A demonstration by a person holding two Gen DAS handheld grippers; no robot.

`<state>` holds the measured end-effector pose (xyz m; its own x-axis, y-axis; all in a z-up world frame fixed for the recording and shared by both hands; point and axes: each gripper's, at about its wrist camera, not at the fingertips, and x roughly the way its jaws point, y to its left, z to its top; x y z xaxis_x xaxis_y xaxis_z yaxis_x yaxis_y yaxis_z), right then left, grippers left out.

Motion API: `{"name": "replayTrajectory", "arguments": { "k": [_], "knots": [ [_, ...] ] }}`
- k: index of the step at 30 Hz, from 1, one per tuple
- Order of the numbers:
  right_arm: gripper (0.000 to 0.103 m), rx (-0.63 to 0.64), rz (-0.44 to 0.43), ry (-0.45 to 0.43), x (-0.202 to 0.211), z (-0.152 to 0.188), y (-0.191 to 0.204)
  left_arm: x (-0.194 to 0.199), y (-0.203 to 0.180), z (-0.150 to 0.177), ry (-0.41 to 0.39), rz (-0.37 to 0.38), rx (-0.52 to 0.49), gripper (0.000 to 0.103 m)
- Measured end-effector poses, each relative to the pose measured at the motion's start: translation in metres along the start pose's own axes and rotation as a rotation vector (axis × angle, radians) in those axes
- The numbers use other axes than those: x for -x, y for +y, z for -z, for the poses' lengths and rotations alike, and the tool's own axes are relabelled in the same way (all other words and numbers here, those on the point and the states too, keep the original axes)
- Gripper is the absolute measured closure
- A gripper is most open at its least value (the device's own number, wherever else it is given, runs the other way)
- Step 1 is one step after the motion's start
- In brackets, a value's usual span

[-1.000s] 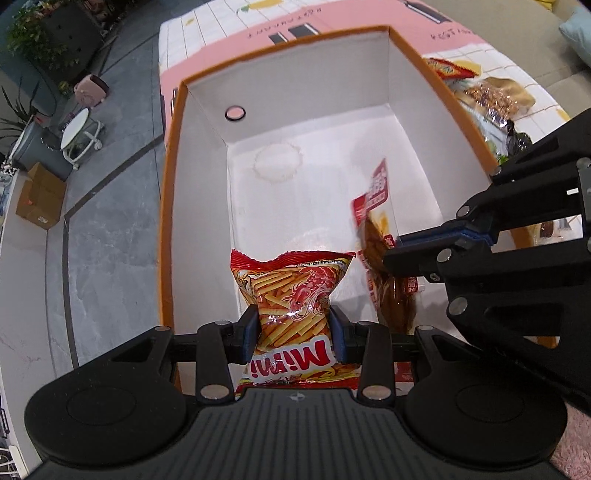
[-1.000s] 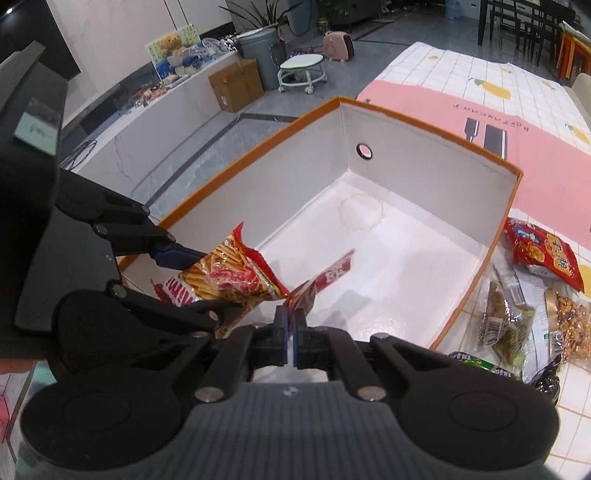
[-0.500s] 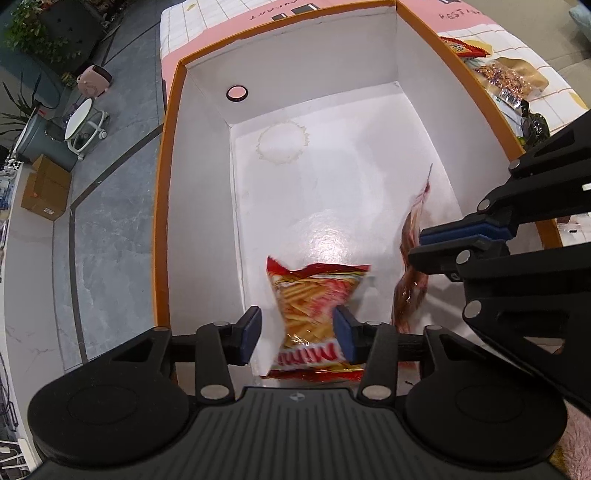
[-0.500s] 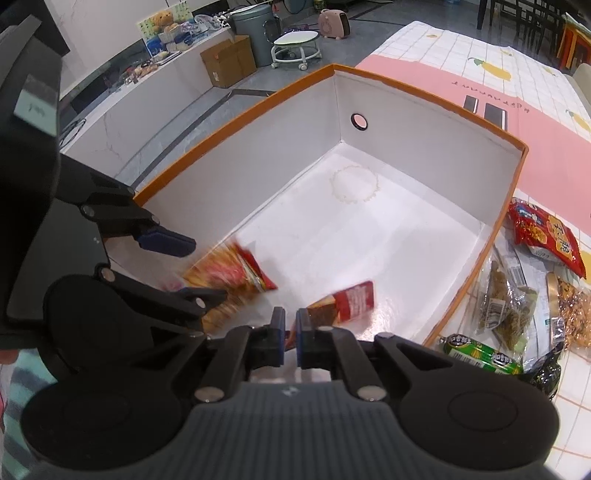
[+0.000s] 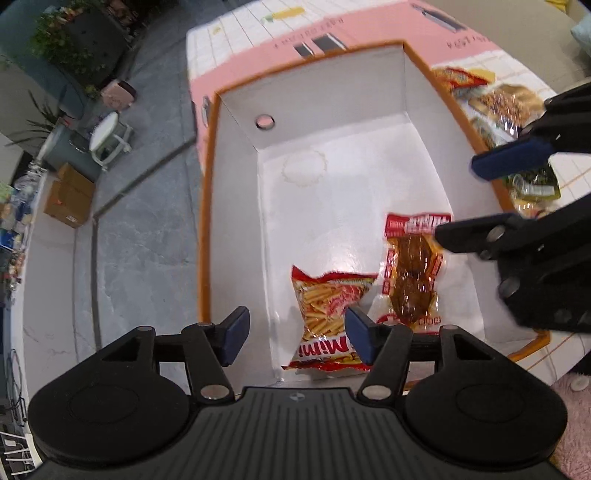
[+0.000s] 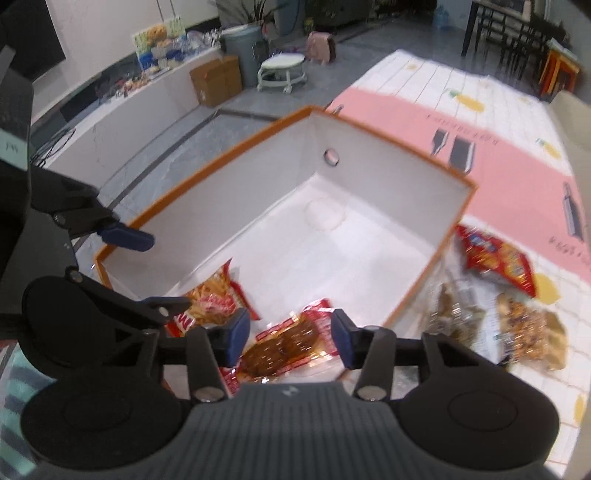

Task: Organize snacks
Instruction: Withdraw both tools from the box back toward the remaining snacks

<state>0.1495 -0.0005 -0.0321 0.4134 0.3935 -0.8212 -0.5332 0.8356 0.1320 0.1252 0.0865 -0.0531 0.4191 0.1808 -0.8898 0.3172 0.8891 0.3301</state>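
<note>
Right of frame, outside the box (image 6: 424, 273): loose snack packets (image 6: 495, 258), nearest the right gripper (image 6: 290, 338); both grippers spread, empty.

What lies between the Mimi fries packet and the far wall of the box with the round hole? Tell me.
Only bare white box floor, marked by a faint ring stain. The left wrist view shows it from the Mimi packet up to the holed wall.

Grey marble-look floor tiles (image 6: 236, 110) with dark seams fill the room beyond the table. At eleven o'clock in the right wrist view a long white low counter (image 6: 122, 107) carries small clutter; a brown cardboard box (image 6: 216, 79) sits beside it. Near twelve o'clock stand a round white wheeled stool (image 6: 282, 70), a grey bin (image 6: 243, 38) and potted plants (image 6: 255, 7). Dark dining chairs (image 6: 517, 33) stand at one o'clock.
</note>
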Motion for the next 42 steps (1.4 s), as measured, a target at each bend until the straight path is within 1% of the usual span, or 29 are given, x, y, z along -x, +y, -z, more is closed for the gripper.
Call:
{"name": "replayTrajectory", "arguments": {
  "k": [2, 4, 5, 6, 11, 14, 17, 21, 26, 28, 31, 35, 42],
  "knots": [
    [0.047, -0.003, 0.013, -0.044, 0.015, 0.003, -0.006, 0.013, -0.002, 0.0, -0.04, -0.006, 0.013, 0.033],
    [0.046, -0.006, 0.027, -0.091, 0.03, 0.006, -0.013, 0.027, -0.005, -0.001, -0.087, -0.002, 0.036, 0.033],
    [0.044, -0.008, 0.036, -0.11, 0.038, 0.008, -0.018, 0.035, -0.007, -0.001, -0.112, 0.002, 0.049, 0.033],
    [0.04, -0.011, 0.046, -0.132, 0.045, 0.011, -0.022, 0.043, -0.009, -0.002, -0.14, 0.007, 0.063, 0.033],
    [0.034, -0.058, 0.09, -0.228, 0.081, 0.029, -0.047, 0.077, -0.026, -0.004, -0.256, 0.042, 0.132, 0.033],
    [0.034, -0.089, 0.129, -0.262, 0.098, 0.044, -0.063, 0.091, -0.039, -0.006, -0.313, 0.071, 0.175, 0.033],
    [0.034, -0.112, 0.154, -0.275, 0.111, 0.059, -0.077, 0.101, -0.052, -0.005, -0.363, 0.111, 0.226, 0.033],
    [0.034, -0.12, 0.197, -0.279, 0.122, 0.083, -0.093, 0.11, -0.07, -0.004, -0.409, 0.189, 0.293, 0.033],
    [0.034, -0.148, 0.205, -0.266, 0.123, 0.111, -0.107, 0.112, -0.097, 0.001, -0.42, 0.292, 0.343, 0.033],
    [0.034, -0.153, 0.212, -0.252, 0.122, 0.122, -0.112, 0.109, -0.109, 0.004, -0.408, 0.311, 0.344, 0.033],
    [0.034, -0.156, 0.226, -0.229, 0.118, 0.134, -0.118, 0.1, -0.127, 0.004, -0.377, 0.306, 0.335, 0.033],
    [0.034, -0.174, 0.208, -0.208, 0.112, 0.149, -0.123, 0.088, -0.142, 0.007, -0.332, 0.308, 0.352, 0.033],
    [0.034, -0.208, 0.206, -0.156, 0.094, 0.164, -0.134, 0.065, -0.152, 0.014, -0.265, 0.292, 0.405, 0.033]
  ]
}}
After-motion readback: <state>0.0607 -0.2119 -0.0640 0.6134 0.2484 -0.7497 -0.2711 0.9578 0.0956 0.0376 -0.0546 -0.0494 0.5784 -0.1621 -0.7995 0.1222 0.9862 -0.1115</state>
